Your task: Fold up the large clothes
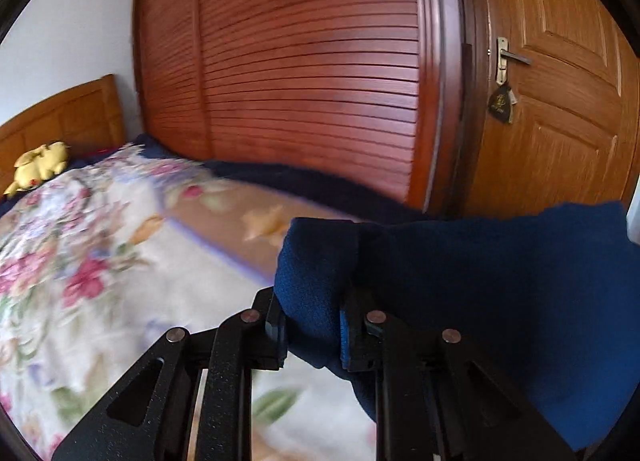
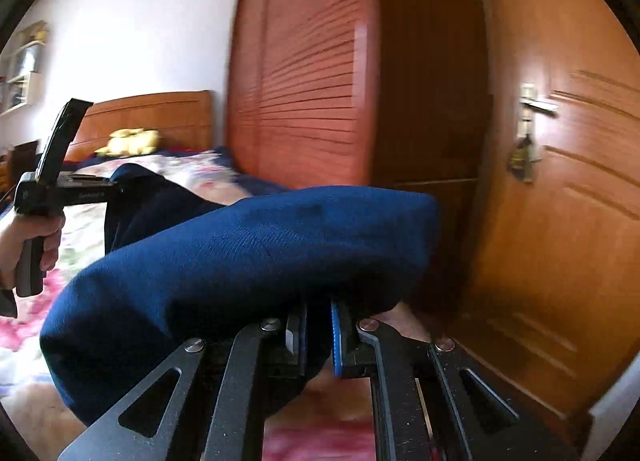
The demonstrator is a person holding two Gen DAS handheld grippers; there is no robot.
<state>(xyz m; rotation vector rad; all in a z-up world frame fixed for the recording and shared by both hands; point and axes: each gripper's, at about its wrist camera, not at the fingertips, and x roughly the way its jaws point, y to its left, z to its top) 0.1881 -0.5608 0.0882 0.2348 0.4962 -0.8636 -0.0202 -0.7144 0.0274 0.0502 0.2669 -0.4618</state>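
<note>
Navy-blue knitted garment (image 1: 500,285) is pinched in both tools and lifted above the floral-print bedspread (image 1: 80,261). Left gripper (image 1: 314,335): pads clenched on a bunched fold, fabric trailing off toward 3 o'clock. Right gripper (image 2: 318,341): jaws nearly together, clamped on the cloth's edge, bulk draped over toward 9 o'clock. In the right wrist view, a hand (image 2: 24,245) grasps the left tool's handle at 9 o'clock. Red-brown slatted wooden wardrobe (image 1: 312,61) at 12, orange panelled door (image 1: 560,101) at 2, yellow plush toy (image 1: 40,167) at 10.
</note>
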